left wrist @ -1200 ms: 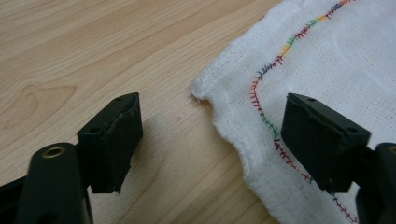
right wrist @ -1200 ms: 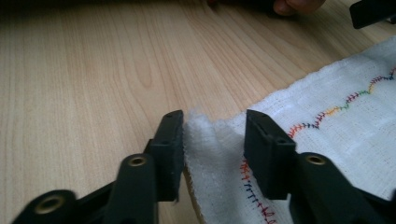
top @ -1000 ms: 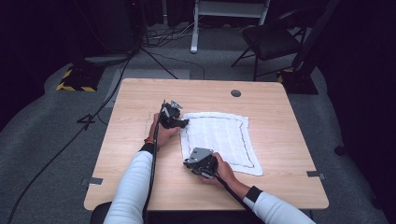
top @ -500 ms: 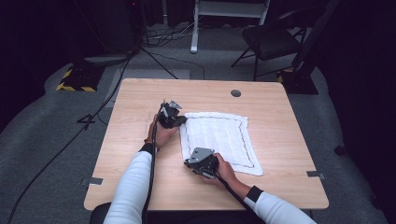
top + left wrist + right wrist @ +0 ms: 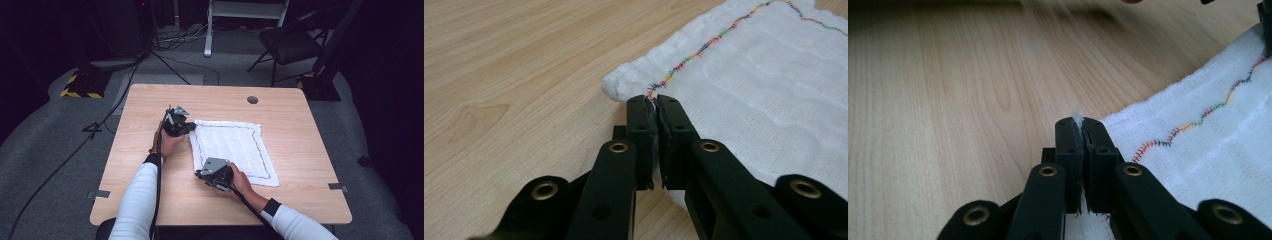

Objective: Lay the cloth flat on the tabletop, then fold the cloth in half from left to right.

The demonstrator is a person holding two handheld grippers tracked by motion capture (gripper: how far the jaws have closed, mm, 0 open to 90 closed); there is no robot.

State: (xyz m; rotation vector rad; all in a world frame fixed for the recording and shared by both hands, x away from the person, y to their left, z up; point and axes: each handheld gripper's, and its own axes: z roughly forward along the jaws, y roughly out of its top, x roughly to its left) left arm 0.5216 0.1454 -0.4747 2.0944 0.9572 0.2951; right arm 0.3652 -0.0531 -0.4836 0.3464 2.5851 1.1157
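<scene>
A white cloth (image 5: 231, 150) with a wavy multicoloured stitch line lies flat on the desk (image 5: 150, 107), a little right of the desk's middle. Both claws have hold of its left edge. The left claw (image 5: 653, 102) is pinched together on the corner of the cloth farthest from the person, right where the coloured stitching turns. The right claw (image 5: 1078, 123) is clamped on the nearer corner of the same edge, with a wisp of white fabric poking up between its tips.

What worries me is how little cloth each claw has. The left one bites just at the hem, and the right one seems to hold only the very tip, so I judge that a quick lift or a hard pull apart could slip a corner free and drop that side back onto the desk. If the two hands rise unevenly, the cloth would likely sag or twist between them, and any fold would come out crooked. Dragging it instead of lifting it could bunch the far side.

Seen from above, the left hand (image 5: 167, 142) rests beside the cloth's far left corner with the forearm running up from the desk's near edge, the claw (image 5: 188, 126) angled toward the cloth. The right hand (image 5: 239, 180) sits low by the near left corner, its wrist bent inward so that its claw (image 5: 200, 174) points leftward along the cloth's edge.
</scene>
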